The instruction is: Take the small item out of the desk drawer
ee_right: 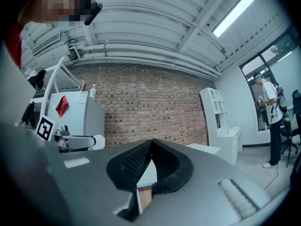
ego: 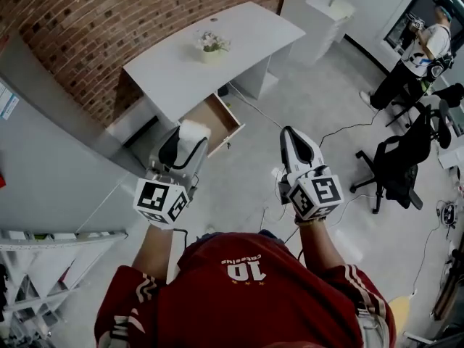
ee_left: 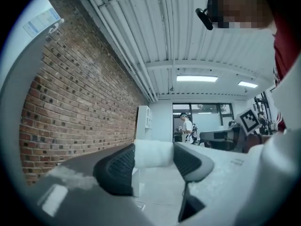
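Observation:
The white desk (ego: 190, 62) stands against the brick wall, and its wooden drawer (ego: 214, 121) is pulled open below the front edge. My left gripper (ego: 191, 133) is raised in front of the drawer and is shut on a small white item (ego: 194, 130). In the left gripper view the white item (ee_left: 153, 154) fills the gap between the two dark pads (ee_left: 118, 167). My right gripper (ego: 291, 133) is held up to the right of the drawer. Its jaws meet in the right gripper view (ee_right: 150, 148) with nothing between them.
A small pot of flowers (ego: 211, 46) sits on the desk. A white shelf unit (ego: 325, 14) stands at the back right. Black office chairs (ego: 400, 158) and floor cables (ego: 341, 130) lie to the right, where a person (ego: 417, 55) stands. A metal rack (ego: 43, 267) is at the lower left.

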A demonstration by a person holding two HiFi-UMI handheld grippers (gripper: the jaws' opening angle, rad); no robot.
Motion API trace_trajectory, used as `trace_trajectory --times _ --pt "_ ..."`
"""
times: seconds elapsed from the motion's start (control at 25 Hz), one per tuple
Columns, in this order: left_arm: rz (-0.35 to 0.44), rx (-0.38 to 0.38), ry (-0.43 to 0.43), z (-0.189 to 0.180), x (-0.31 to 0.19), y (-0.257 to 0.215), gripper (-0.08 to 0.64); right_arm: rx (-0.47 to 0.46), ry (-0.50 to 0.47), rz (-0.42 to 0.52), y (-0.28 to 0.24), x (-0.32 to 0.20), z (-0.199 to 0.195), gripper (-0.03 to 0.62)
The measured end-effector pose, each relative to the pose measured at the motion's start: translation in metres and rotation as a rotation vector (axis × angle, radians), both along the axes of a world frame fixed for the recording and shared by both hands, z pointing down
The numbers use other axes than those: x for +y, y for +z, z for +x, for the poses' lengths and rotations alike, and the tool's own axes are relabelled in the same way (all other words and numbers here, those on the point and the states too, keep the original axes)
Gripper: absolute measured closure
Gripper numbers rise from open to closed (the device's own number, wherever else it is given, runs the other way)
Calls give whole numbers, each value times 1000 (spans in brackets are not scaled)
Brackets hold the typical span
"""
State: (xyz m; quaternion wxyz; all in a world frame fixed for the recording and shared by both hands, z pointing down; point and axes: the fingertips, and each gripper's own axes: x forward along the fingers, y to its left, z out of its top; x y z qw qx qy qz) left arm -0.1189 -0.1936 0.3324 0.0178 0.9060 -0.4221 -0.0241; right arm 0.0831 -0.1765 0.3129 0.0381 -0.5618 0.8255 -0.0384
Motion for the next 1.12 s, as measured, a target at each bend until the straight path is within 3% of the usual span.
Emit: trace_trajectory --times 0.16,0.4,1.12 --pt "17 -6 26 33 6 -10 295 9 40 21 -10 13 31 603" --pt "23 -10 -1 49 14 -14 295 -5 36 28 -11 24 49 603" --pt "35 -2 -55 34 23 -24 295 -5 -6 28 -15 23 38 603"
